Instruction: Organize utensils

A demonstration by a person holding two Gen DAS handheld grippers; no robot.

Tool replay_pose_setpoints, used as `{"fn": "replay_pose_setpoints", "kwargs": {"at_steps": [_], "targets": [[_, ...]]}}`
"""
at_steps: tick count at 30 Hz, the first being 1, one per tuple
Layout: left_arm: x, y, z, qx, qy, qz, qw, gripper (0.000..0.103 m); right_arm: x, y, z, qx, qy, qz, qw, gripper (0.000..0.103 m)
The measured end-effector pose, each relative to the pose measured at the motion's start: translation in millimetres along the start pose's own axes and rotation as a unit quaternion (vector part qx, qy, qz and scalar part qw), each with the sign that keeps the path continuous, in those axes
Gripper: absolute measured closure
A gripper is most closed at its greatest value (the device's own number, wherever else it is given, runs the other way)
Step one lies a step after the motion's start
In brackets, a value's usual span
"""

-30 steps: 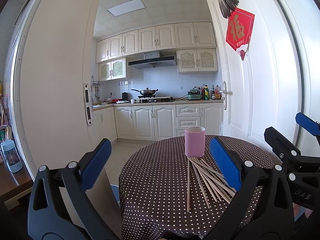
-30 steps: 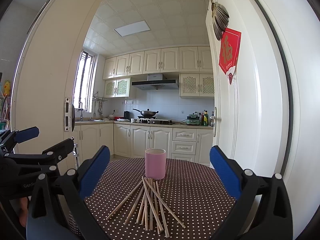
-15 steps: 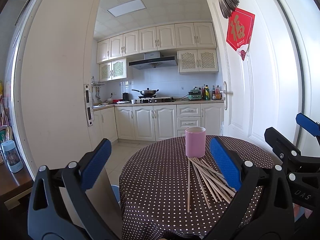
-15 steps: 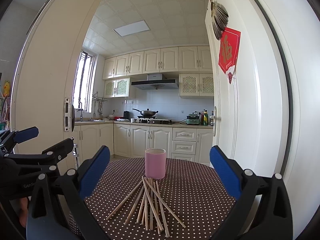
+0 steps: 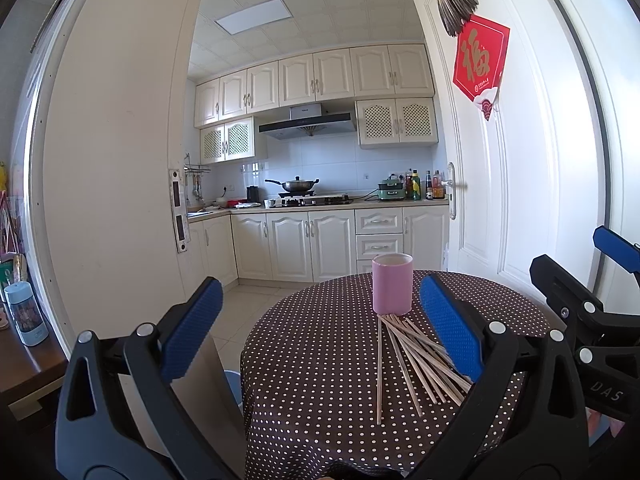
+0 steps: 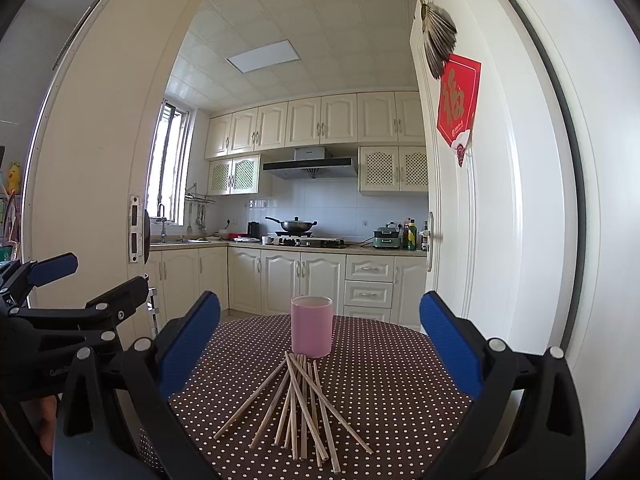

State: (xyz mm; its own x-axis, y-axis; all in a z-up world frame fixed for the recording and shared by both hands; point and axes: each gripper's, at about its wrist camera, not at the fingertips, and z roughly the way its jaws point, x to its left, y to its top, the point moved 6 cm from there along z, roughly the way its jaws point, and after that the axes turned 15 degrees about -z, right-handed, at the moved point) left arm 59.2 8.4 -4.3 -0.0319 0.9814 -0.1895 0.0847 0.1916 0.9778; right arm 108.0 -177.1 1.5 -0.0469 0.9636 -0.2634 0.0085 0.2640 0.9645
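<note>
A pink cup (image 5: 392, 284) stands upright on a round table with a brown dotted cloth (image 5: 320, 360); it also shows in the right wrist view (image 6: 311, 325). Several wooden chopsticks (image 6: 298, 404) lie fanned out on the cloth just in front of the cup, also seen in the left wrist view (image 5: 408, 356). My left gripper (image 5: 320, 328) is open and empty, held above the table's near left edge. My right gripper (image 6: 320, 344) is open and empty, facing the cup and chopsticks from the near side. Each gripper shows at the edge of the other's view.
An open white door (image 5: 500, 152) stands to the right of the table. A kitchen with white cabinets (image 5: 312, 240) lies behind. A wooden side table with a blue bottle (image 5: 26, 312) is at the far left. A blue bin (image 5: 234, 384) sits on the floor beside the table.
</note>
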Motion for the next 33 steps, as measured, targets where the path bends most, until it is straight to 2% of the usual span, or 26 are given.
{"fn": "replay_pose_setpoints", "kwargs": {"at_steps": [33], "targets": [[-0.1, -1.3, -0.3, -0.001, 0.001, 0.002, 1.0, 0.006, -2.0, -0.8, -1.2, 0.003, 0.001, 0.004, 1.0, 0.007]]}}
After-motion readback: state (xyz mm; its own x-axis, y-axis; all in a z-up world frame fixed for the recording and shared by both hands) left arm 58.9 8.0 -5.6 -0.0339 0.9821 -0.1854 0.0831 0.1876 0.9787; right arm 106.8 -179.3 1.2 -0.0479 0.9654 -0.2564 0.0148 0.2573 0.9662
